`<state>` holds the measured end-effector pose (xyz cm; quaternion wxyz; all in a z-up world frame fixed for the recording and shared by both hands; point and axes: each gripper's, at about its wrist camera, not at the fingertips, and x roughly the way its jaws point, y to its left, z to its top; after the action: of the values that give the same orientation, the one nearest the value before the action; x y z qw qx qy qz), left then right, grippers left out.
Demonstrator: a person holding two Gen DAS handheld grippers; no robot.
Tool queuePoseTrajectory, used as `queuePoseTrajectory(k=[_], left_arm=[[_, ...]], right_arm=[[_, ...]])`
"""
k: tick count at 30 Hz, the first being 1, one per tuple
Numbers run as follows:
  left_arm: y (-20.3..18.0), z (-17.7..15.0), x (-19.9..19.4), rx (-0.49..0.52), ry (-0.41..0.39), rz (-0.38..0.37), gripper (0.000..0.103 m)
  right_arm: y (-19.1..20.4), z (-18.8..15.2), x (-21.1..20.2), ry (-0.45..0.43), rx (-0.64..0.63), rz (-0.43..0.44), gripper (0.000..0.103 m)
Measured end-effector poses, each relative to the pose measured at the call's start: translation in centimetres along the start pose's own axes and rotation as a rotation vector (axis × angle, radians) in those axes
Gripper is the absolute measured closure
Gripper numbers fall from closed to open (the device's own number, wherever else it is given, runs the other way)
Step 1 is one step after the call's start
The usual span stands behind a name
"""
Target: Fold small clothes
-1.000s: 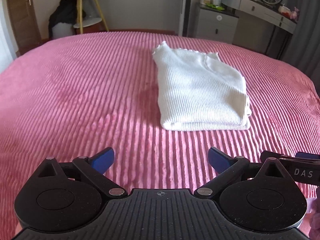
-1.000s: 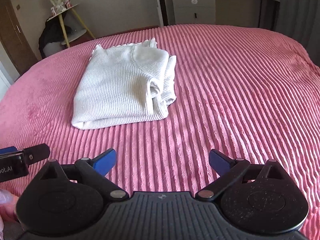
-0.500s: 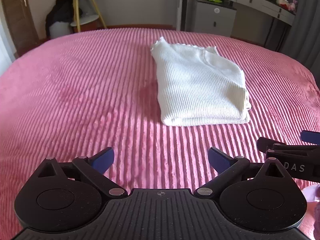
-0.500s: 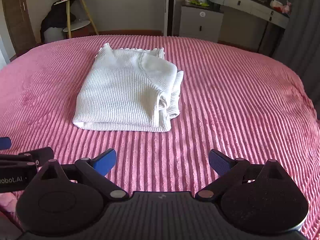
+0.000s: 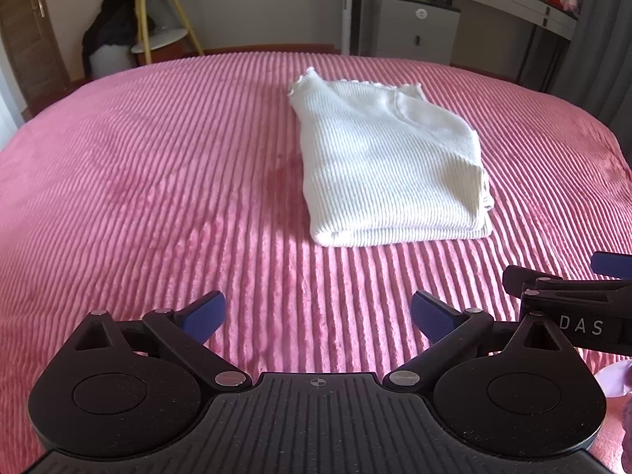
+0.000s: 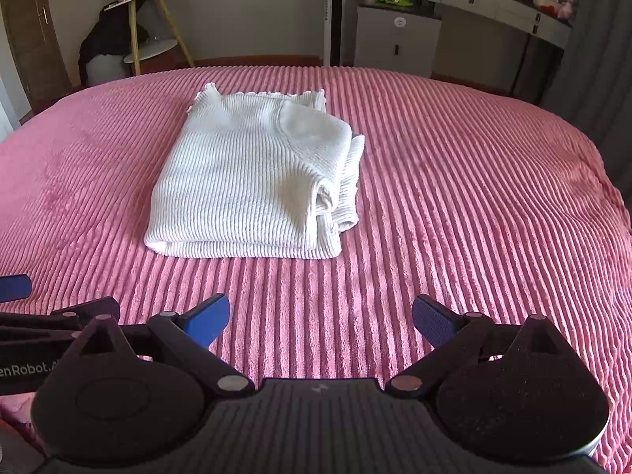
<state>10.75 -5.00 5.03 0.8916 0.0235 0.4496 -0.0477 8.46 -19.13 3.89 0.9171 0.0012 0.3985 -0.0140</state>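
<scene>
Your folded sweater (image 5: 389, 166) lies ahead on the bed (image 5: 158, 181), long axis running away from you, between both grippers; the left gripper (image 5: 318, 312) and right gripper (image 6: 320, 316) have jaws apart, empty.

A pink ribbed bedspread (image 5: 158, 181) is lit in soft patches. Behind it, a grey wall (image 6: 252, 12) is flanked by a yellow-legged shelf stand (image 5: 152, 12) (left) and a grey drawer cabinet (image 6: 397, 39).
</scene>
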Motion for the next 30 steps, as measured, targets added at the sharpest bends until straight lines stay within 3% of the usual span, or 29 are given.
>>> queuePoseTrajectory(k=[30], left_arm=[[-0.24,0.36,-0.58,0.015,-0.024,0.014,0.0]], right_arm=[[-0.12,-0.01,-0.34,-0.012,0.017,0.005,0.004]])
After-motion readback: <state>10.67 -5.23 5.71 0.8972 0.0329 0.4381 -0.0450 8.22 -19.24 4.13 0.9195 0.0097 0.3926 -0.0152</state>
